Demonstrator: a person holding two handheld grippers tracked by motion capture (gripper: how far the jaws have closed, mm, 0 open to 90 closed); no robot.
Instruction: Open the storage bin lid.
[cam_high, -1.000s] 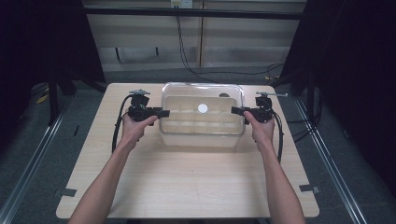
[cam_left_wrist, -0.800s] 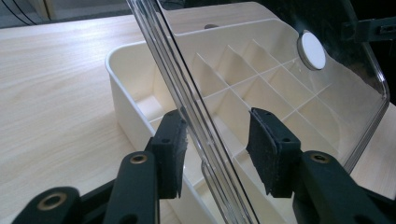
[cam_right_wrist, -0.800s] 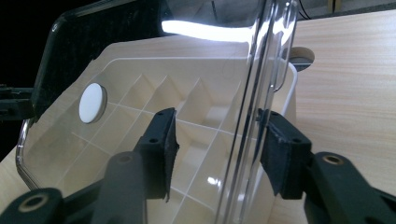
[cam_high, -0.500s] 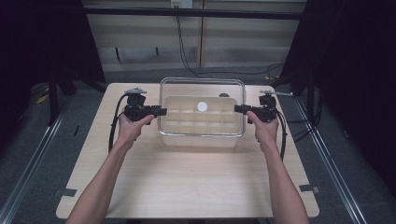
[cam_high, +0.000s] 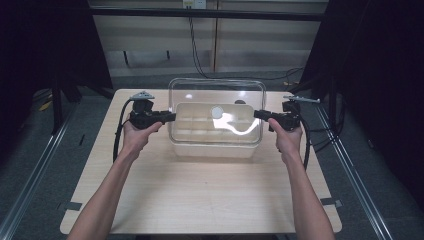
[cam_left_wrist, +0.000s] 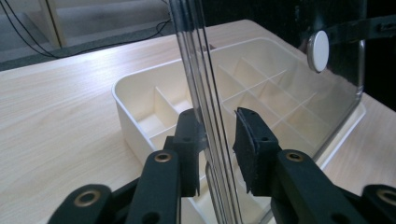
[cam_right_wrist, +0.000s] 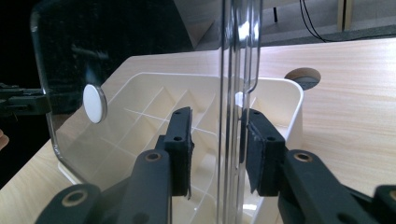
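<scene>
My left gripper (cam_high: 169, 117) and right gripper (cam_high: 260, 115), jaws just closing, clamp the clear lid's (cam_high: 216, 95) ends, above the tray (cam_high: 215, 147).

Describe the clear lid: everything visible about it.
The clear lid is a see-through plastic rectangle with rounded corners and a round white knob at its middle. It is raised and tilted over the cream compartment tray. The left gripper and right gripper straddle its short edges, their jaws having just been closing on them.
</scene>
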